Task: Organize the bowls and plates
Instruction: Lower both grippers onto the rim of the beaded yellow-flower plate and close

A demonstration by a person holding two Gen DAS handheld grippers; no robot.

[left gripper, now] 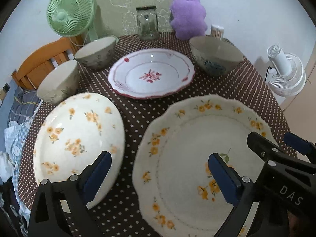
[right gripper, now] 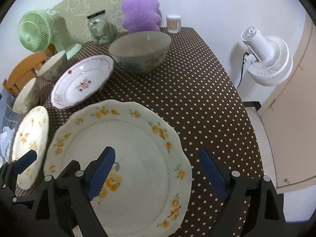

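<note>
A: Where do the plates lie?

B: The large scalloped plate [right gripper: 122, 158] with yellow flowers lies at the near edge of the tabletop [right gripper: 197, 90]. Beside it, toward the left edge, lies the smaller yellow-flowered plate [left gripper: 79, 144], close but apart from it. The red-patterned dish [left gripper: 151, 75] sits mid-table behind them.

A: And the bowls?

B: Two pale bowls [left gripper: 59, 83] stand touching along the left edge; the larger blue-patterned bowl [right gripper: 140, 51] stands toward the far right corner.

A: The claws?

B: The left gripper [left gripper: 160, 179] hangs above the gap between the two flowered plates, jaws spread wide, holding nothing. The right gripper [right gripper: 158, 173] hovers over the large plate's right rim, jaws also wide apart and empty. Whether a finger touches the plate, I cannot tell.

A: Along the far edge?

B: A green fan [left gripper: 69, 11], a glass jar [left gripper: 147, 22], a purple plush [left gripper: 187, 15] and a toothpick holder [right gripper: 173, 23]. A white fan [right gripper: 266, 59] stands off the right edge.
</note>
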